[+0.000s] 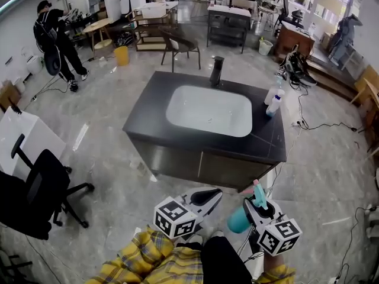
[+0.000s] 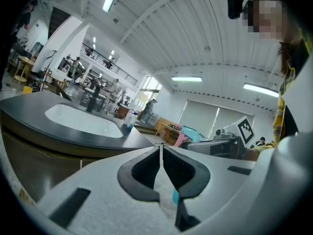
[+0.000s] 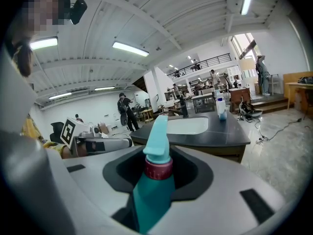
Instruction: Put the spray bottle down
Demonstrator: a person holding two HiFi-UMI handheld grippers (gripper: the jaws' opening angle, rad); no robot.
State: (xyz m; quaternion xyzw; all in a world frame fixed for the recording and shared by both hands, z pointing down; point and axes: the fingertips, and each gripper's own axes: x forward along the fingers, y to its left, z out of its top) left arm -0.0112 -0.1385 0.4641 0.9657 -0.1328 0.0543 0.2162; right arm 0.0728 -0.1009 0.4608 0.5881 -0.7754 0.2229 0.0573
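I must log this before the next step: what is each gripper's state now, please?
Left gripper: closed, empty.
Right gripper: closed on the teal spray bottle.

White basin [image 1: 209, 110] in dark tabletop [image 1: 148, 116]; faucet [image 1: 217, 70] behind it, two bottles [image 1: 273, 99] to its right; before it, my right gripper [image 1: 261, 206] holding spray bottle [image 1: 239, 220].

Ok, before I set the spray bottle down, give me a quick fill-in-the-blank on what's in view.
1. The right tool grips a teal spray bottle with a ____ collar.
2. The left tool has its jaws together with ____ between them.
3. On the dark counter, right of the white sink, stand ____ small bottles.

Missing words: red; nothing; two.
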